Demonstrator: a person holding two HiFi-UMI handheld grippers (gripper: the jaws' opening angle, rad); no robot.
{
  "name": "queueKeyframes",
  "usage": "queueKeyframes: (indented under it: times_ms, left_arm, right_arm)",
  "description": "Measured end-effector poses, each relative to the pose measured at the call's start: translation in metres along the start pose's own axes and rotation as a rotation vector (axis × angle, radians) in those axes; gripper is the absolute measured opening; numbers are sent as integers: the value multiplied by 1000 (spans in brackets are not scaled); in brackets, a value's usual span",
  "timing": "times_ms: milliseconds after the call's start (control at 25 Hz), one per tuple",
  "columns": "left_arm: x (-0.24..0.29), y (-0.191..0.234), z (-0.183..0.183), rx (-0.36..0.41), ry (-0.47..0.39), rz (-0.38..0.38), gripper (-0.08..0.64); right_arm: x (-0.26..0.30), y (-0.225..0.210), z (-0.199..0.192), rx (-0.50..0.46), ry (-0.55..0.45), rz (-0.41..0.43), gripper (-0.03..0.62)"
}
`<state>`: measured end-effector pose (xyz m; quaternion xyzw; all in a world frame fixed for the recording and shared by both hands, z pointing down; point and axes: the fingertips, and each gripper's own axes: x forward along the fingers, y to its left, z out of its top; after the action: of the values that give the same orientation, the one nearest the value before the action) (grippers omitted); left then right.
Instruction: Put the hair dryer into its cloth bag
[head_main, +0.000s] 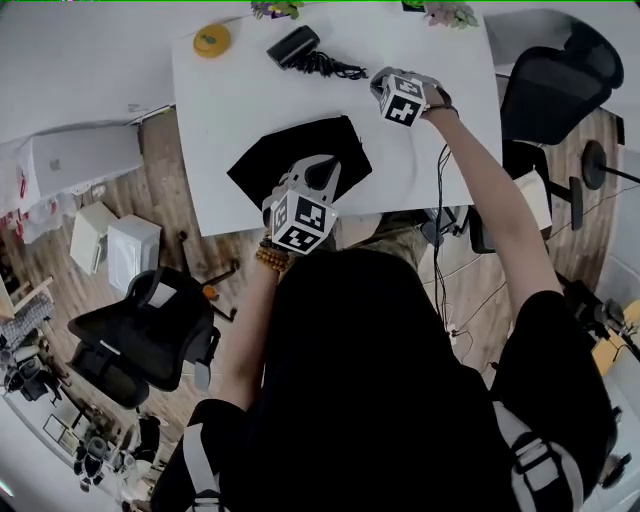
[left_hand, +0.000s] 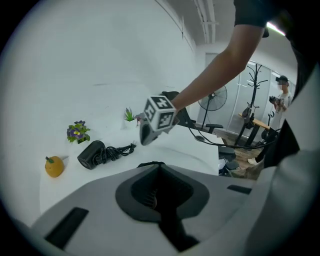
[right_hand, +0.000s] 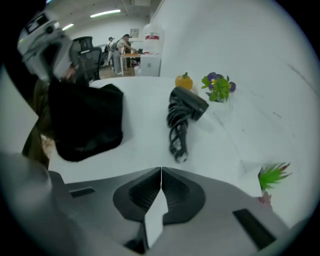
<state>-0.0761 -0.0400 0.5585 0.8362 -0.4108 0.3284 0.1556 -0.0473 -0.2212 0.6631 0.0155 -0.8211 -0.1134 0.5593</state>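
Note:
The black hair dryer lies at the far side of the white table, its cord coiled beside it. The black cloth bag lies near the front edge. My left gripper is over the bag's near edge and is shut on the cloth, which rises toward it in the right gripper view. My right gripper hangs just right of the cord, tilted down, shut with nothing between its fingers. In its own view the dryer and cord lie just ahead of it.
An orange fruit-shaped ornament sits left of the dryer, a purple flower pot behind it, a small green plant at the right. Office chairs stand at the table's right and front left. A cable hangs off the front right.

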Motion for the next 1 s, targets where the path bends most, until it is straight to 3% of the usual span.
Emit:
queueKeyframes:
  times_ms: [120, 240, 280, 320, 400, 520, 640, 720, 800, 920, 1000]
  left_arm:
    - [-4, 0, -1, 27, 7, -36, 28]
    - [-6, -1, -1, -9, 5, -63, 28]
    - [-5, -1, -1, -28, 7, -68, 28]
    - [-3, -1, 0, -46, 8, -72, 28]
    - [2, 0, 4, -68, 7, -69, 28]
    - [3, 4, 11, -91, -5, -47, 28]
    - [0, 2, 13, -109, -14, -32, 28]
    - [0, -1, 13, -80, -9, -24, 28]
    - [5, -3, 9, -2, 20, -18, 29]
    - [32, -4, -8, 70, 85, -31, 41]
    - [57, -4, -17, 59, 121, -46, 134]
  right_arm:
    - [-28, 44, -58, -41, 50, 55, 33]
    - [-47, 59, -84, 62, 10, 63, 47]
    - [-47, 56, -81, 98, -11, 50, 98]
    - [-44, 48, -74, 125, -31, 34, 207]
    - [-32, 25, -49, 153, -77, -2, 249]
    - [-12, -11, -4, 167, -134, -43, 249]
    - [9, -23, 24, 160, -110, -43, 248]
    - [19, -26, 25, 141, -62, -73, 215]
    - [20, -29, 22, 136, -38, -117, 119]
    - [15, -21, 16, 159, -37, -104, 117]
    - [9, -9, 8, 169, -24, -86, 117]
